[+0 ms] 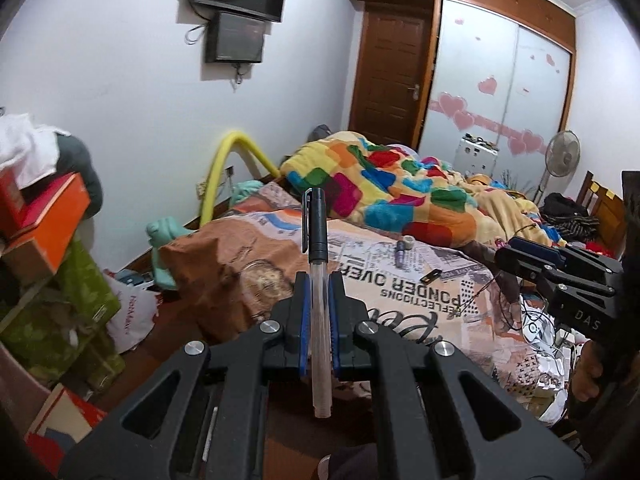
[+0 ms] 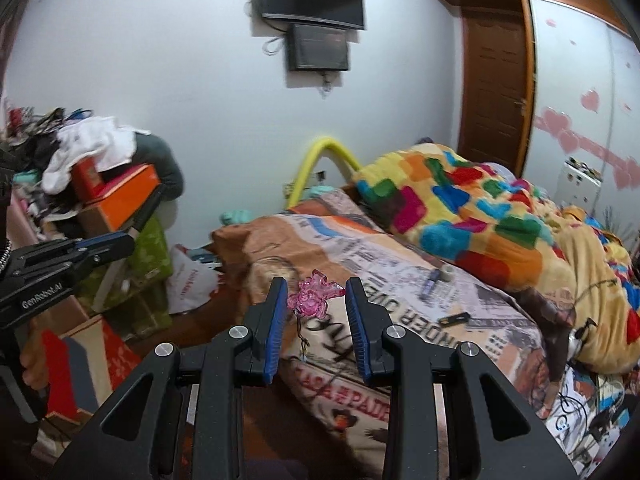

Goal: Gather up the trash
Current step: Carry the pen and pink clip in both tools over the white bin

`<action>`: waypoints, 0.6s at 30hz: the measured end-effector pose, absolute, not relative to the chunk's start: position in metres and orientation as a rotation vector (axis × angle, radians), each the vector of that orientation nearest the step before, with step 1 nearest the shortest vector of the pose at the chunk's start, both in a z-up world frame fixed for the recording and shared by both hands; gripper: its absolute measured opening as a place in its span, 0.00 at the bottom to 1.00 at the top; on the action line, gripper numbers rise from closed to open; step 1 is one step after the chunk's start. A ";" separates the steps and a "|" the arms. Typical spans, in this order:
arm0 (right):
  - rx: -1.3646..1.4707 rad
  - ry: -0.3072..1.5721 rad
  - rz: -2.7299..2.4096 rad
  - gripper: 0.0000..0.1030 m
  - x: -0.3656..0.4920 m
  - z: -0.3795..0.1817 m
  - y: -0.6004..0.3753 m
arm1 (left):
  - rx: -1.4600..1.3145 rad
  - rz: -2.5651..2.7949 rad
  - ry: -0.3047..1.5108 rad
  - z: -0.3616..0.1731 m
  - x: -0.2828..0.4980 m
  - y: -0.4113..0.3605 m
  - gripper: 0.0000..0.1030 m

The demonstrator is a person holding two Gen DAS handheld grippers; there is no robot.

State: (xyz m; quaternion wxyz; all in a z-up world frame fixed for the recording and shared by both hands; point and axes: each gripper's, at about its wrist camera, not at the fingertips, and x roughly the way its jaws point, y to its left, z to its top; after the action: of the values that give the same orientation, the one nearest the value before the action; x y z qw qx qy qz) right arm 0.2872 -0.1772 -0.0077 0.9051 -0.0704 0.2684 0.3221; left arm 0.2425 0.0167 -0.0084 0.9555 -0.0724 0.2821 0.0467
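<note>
Two items in my tongs: left gripper (image 1: 319, 280) pinches a pen (image 1: 319, 276); right gripper (image 2: 316, 308) clamps a pink plastic flower (image 2: 313, 295) above the bed (image 2: 400, 280). Its thin edge hold may slip.

Bedspread (image 2: 400, 272) ahead (boxes (image 2: 128, 196) leftward)

The bedsheet (image 1: 400, 292) carries upside-down print, "PONDER OVER" above "REFLECTIONS"; in the right wrist view its near edge reads "CASA" and "PADE". One gripper body (image 1: 576, 304) is marked "DAS", the other (image 2: 44, 292) "GenRobot.AI". Red lettering on the white plastic bag (image 2: 192, 280) is too blurred to read.
</note>
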 end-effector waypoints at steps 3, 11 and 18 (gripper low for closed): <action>-0.166 0.551 0.710 0.27 0.274 -0.008 -0.157 | -0.168 0.125 0.570 -0.012 0.226 0.030 0.07; -0.221 0.570 0.834 0.27 0.247 -0.021 -0.101 | -0.219 0.221 0.581 -0.029 0.185 0.071 0.07; -0.269 0.624 0.928 0.27 0.230 -0.042 -0.054 | -0.257 0.325 0.634 -0.058 0.155 0.115 0.07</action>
State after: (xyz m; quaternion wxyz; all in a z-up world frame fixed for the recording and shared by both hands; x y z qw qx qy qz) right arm 0.2296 -0.0537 -0.0425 0.8393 -0.1271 0.2949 0.4387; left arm 0.1550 0.1147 -0.0583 0.9291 -0.1256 0.3094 0.1588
